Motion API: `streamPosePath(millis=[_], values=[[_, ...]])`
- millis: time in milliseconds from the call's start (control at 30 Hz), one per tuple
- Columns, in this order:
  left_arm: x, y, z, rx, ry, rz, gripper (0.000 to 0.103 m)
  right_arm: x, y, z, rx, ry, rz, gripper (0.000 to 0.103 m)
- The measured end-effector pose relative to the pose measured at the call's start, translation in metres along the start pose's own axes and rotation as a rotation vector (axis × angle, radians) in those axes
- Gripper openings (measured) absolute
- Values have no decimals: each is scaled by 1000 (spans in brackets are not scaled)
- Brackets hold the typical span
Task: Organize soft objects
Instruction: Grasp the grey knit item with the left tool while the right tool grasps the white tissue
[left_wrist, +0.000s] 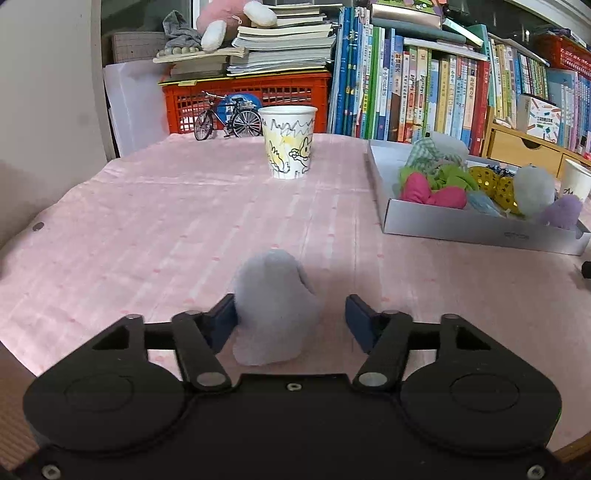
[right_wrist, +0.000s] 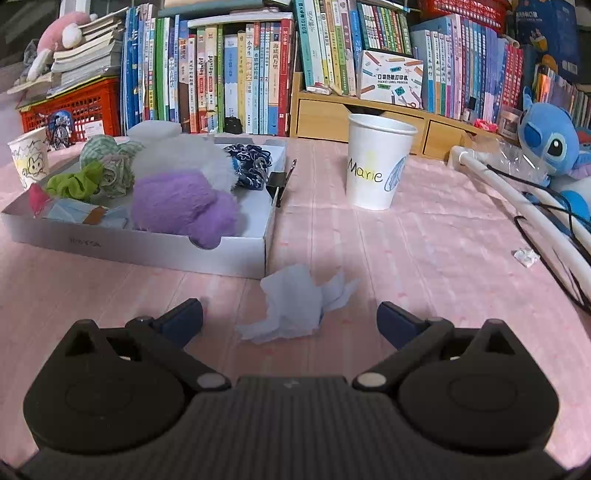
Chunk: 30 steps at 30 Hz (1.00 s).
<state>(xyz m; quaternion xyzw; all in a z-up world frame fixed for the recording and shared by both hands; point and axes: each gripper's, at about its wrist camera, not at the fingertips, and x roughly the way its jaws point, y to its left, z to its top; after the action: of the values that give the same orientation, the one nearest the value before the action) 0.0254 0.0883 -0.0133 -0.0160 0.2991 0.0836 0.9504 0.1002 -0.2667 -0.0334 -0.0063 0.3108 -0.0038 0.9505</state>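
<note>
- Most of the soft things already lie in the shallow white box (right_wrist: 140, 247): a purple plush (right_wrist: 184, 208), a white fluffy piece (right_wrist: 184, 157), a green scrunchie (right_wrist: 74, 182), a checked cloth bundle (right_wrist: 110, 162) and a dark patterned pouch (right_wrist: 251, 166), with a pink stuffed piece (left_wrist: 432, 192) at the box's other end.
- Two items look left to collect (a judgement from what sits on the pink tablecloth (left_wrist: 147, 221)).
- The left gripper (left_wrist: 288, 317) stands wide, a grey fuzzy lump (left_wrist: 275, 306) on the cloth between its fingers; the left pad touches it, the right pad is apart.
- The right gripper (right_wrist: 290, 319) is spread wide too, holding nothing, over a crumpled pale blue tissue (right_wrist: 295, 302) just beside the box's near corner.
- A drawn-on paper cup (left_wrist: 289, 142) stands beyond the lump, a cup marked "Marie" (right_wrist: 376, 162) beyond the tissue; neither blocks the way to the box.
- A black binder clip (right_wrist: 277, 184) on the box wall and cables (right_wrist: 546, 221) at the right could snag.
</note>
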Motion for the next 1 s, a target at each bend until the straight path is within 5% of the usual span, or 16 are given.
streamPosePath(millis=[67,233,400,1000], values=[[-1,1,0,-6,-6,15,44,-1,-1,0,10,-7,5,101],[1,5,5,-21,-8,10,43,-4,0,1,17,-22,10,82],[-2,-2,16,12,-43,-2,43,-7,1,3,24,-23,3,45],[-6,-54,81,85,-130,-199,43,-46,16,38,5,-148,74,43]])
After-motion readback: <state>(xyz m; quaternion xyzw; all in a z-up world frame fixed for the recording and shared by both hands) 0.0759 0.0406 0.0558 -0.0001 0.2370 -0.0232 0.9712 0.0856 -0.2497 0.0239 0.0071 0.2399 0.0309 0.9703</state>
